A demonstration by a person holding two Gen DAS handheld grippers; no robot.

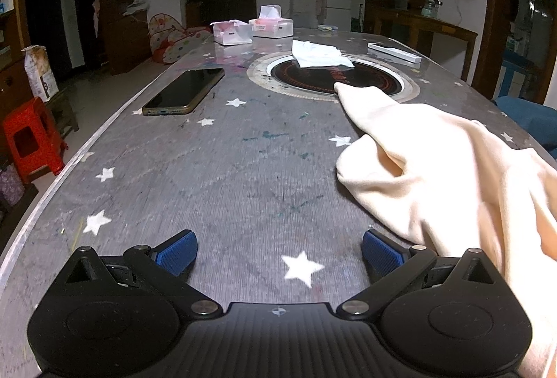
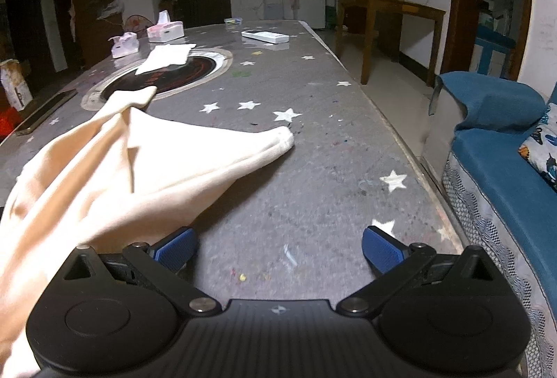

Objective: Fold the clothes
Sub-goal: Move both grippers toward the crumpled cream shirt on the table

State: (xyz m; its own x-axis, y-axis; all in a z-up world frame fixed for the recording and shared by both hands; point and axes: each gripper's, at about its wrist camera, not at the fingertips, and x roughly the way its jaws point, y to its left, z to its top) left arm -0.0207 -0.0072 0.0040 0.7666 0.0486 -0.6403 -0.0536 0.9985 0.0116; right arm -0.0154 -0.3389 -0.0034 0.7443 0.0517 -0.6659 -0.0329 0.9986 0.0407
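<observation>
A cream garment (image 1: 435, 169) lies crumpled on the grey star-patterned table (image 1: 216, 176), at the right of the left wrist view and the left of the right wrist view (image 2: 115, 165). One sleeve tip reaches the round black hotplate (image 1: 334, 77); another points right (image 2: 283, 138). My left gripper (image 1: 278, 251) hangs open over bare table, its right pad beside the cloth's edge. My right gripper (image 2: 278, 251) is open too, nothing between its blue pads, its left pad next to the garment.
A phone (image 1: 184, 91) lies at the table's left. A white tissue (image 1: 320, 54), two tissue boxes (image 1: 271, 24) and a remote (image 1: 393, 51) sit at the far end. A red stool (image 1: 31, 138) stands left of the table, a blue sofa (image 2: 504, 162) to the right.
</observation>
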